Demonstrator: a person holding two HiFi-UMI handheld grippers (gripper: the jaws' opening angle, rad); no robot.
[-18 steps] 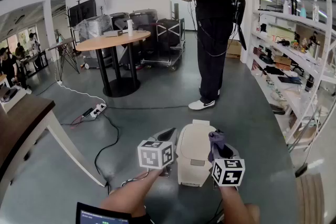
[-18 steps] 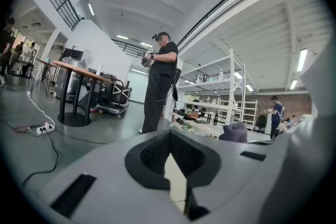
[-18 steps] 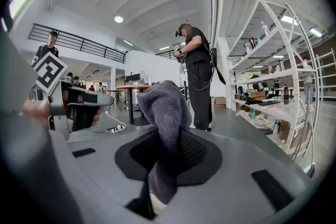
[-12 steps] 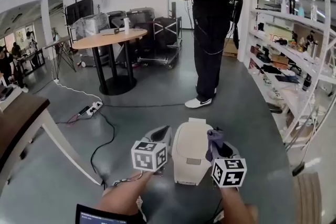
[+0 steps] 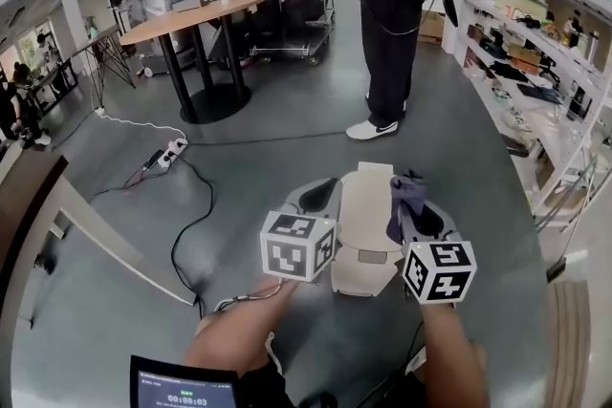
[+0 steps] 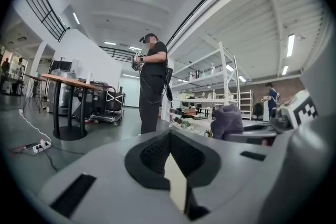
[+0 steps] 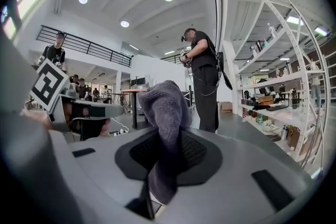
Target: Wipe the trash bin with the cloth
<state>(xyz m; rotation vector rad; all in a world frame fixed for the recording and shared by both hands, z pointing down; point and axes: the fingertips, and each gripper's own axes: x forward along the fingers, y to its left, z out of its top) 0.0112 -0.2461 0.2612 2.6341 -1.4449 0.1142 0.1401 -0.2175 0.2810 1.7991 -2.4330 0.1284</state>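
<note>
Left tool: its jaws are pressed together at the tips and pinch nothing. A pale beige sliver shows low in the slit behind them.
Left tool, place: in the head view it lies just beside the left flank of the trash bin, pointing far. Its marker cube is at the near end.
Trash bin: beige, standing on the grey floor between the two tools, lid on top. Whether either tool touches it cannot be told.
Right tool: its jaws are clamped on the cloth.
Cloth: grey-purple, pinched at its lower part, with a bunched top standing up above the jaws. In the head view it sits at the bin's right upper edge.
Right tool, place: just beside the bin's right flank, with its marker cube near.
Farther off: a round worktop far left, a standing person far centre, shelves right.
Change from 0.5 s ago: the view is tipped more steeply down. The bin and both tools sit higher and larger in it, and the standing person is cut off at the chest. The tools flank the bin as before and the cloth stays clamped.
</note>
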